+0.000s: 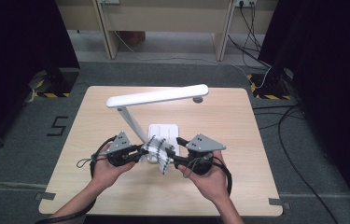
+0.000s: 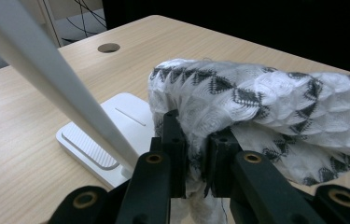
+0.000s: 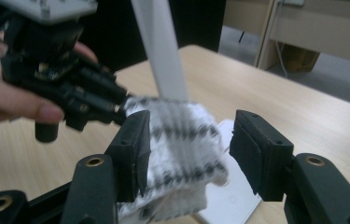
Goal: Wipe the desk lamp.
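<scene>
The black-and-white patterned cloth (image 2: 256, 107) hung above the lamp base (image 1: 164, 133), its length running from the left gripper (image 2: 196, 154), whose fingers pinched one end, toward the right gripper (image 3: 189, 154), whose fingers stood apart around the other, one touching it.

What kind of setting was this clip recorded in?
Probably a lab or recording studio, not a home. A light wooden table stands on grey carpet marked with yellow-and-black hazard tape, black curtains hang at both sides, and loose black cables trail across the floor.
</scene>
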